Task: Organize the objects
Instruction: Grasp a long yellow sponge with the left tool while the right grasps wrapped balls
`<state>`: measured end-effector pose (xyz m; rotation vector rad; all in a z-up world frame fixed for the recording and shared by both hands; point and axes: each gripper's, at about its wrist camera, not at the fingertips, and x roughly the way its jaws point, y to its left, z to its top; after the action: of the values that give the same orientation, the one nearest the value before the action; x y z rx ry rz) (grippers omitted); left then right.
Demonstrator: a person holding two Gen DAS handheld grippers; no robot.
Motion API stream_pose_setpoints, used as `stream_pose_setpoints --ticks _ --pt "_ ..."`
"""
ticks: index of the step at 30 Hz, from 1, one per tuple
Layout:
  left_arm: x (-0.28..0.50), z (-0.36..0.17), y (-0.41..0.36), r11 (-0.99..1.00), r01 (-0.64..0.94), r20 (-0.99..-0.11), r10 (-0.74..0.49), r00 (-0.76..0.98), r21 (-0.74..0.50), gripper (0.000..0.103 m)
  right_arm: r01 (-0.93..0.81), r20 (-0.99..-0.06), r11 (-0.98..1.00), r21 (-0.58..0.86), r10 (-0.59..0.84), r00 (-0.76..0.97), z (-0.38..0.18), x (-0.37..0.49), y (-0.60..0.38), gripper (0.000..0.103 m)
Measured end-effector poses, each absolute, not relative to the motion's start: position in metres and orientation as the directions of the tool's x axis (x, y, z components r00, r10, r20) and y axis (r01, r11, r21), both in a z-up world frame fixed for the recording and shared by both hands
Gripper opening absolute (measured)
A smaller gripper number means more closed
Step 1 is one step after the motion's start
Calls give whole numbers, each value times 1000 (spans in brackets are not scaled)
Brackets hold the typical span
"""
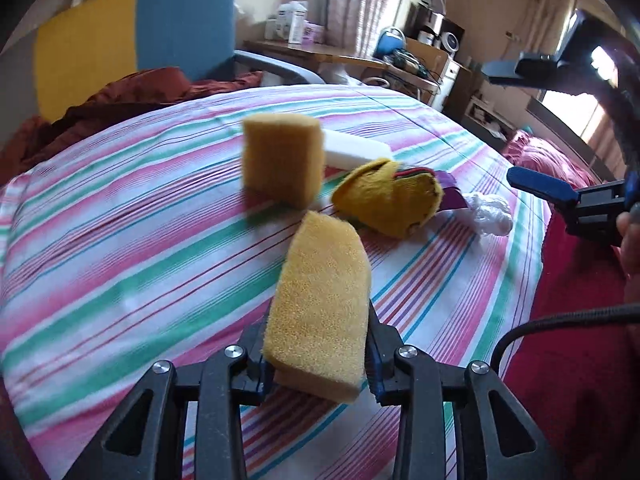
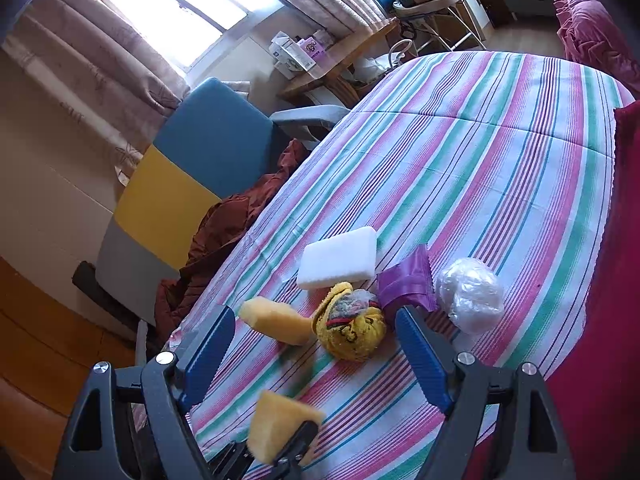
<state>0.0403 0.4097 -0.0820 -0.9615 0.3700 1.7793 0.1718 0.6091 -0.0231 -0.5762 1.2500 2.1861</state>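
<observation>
The left gripper (image 1: 320,344) pinches a yellow porous foam sponge (image 1: 320,312) above the striped pink-and-green bedspread (image 1: 120,240); a second yellow sponge (image 1: 282,160) stands ahead. The right gripper (image 2: 316,344) hangs spread. A blue-and-yellow chair (image 1: 132,40) stands beyond the bed.

upright sponge (image 1: 283,160) motion-blurred, white block (image 1: 356,153) partly hidden

Two yellow sponges (image 1: 320,304), one white sponge (image 2: 340,258)

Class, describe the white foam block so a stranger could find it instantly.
Start at the striped bedspread and find the cluster of small things on it. The white block lies flat at the cluster's far side, beyond the yellow cloth bundle. Alone there, it is plain white and rectangular; the sponges are yellow.
</observation>
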Motion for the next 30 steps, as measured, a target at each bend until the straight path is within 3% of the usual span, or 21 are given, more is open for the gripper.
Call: stream_pose_setpoints --ticks 7,19,26,30 --pt "42 -86 371 -453 -873 -731 655 -189 -180 36 -654 -612 -403 641 248 -752 -25 173 610 84" --pt "45 -90 372 -447 -880 -718 665 -205 -162 35 -632 -601 -391 670 215 -770 -27 174 608 84" --pt "42 -90 369 -443 -876 -712 677 -187 -190 35 -647 -678 -437 624 108 -727 -29 166 613 84" --pt "40 -91 368 -440 -874 -708 683 -178 -205 36 -703 -754 -527 478 165 -636 -14 170 618 84"
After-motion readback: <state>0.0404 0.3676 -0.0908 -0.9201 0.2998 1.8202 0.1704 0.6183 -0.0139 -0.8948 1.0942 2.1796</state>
